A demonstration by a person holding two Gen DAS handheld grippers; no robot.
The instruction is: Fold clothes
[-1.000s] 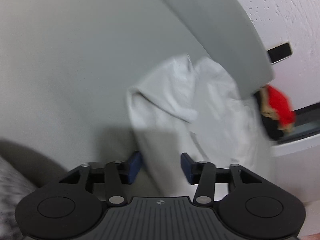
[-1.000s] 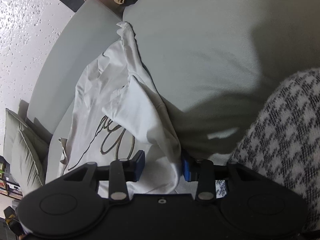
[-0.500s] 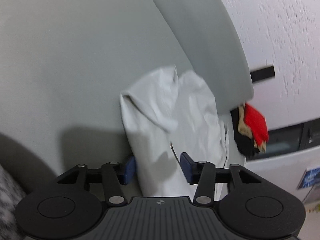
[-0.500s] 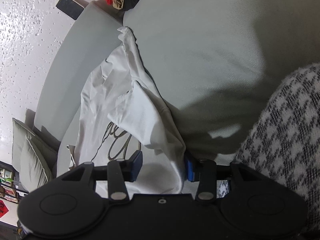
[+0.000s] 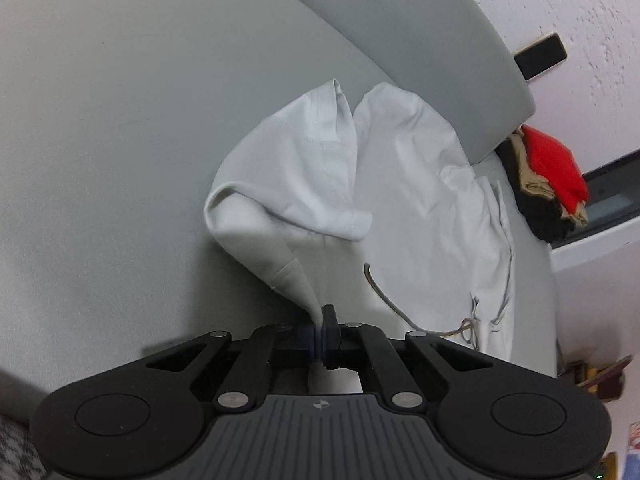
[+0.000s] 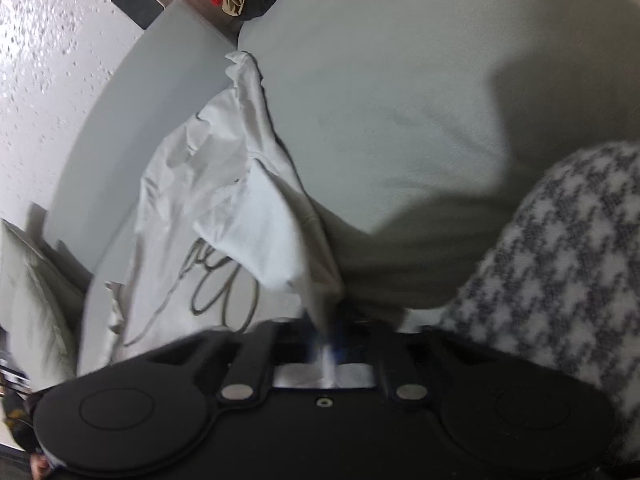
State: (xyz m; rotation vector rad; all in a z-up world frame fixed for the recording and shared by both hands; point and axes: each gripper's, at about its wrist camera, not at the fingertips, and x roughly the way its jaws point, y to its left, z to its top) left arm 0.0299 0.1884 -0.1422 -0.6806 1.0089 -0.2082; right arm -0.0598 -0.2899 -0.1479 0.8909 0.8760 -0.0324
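Both grippers pinch the white shirt (image 5: pixel 400 184) on the grey couch (image 5: pixel 100 140): left gripper (image 5: pixel 322 334) clamps a hem corner, right gripper (image 6: pixel 330 344) (blurred) grips bunched fabric near a houndstooth sleeve (image 6: pixel 560 260).

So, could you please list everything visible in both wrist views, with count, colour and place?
white shirt: one, white with a dark line drawing, crumpled on the cushion, pinched at two spots
sofa seat cushion: one, pale grey-green, under the shirt
sofa backrest: one, grey, behind the shirt
clothes pile: one heap, red, tan and black, beyond the backrest end
black block: one, on the white textured wall
pillows: two, pale green, at the sofa's far end
houndstooth sleeve: one, grey and white, right of the right gripper
left gripper: black, shut on shirt fabric
right gripper: black, blurred, shut on shirt fabric
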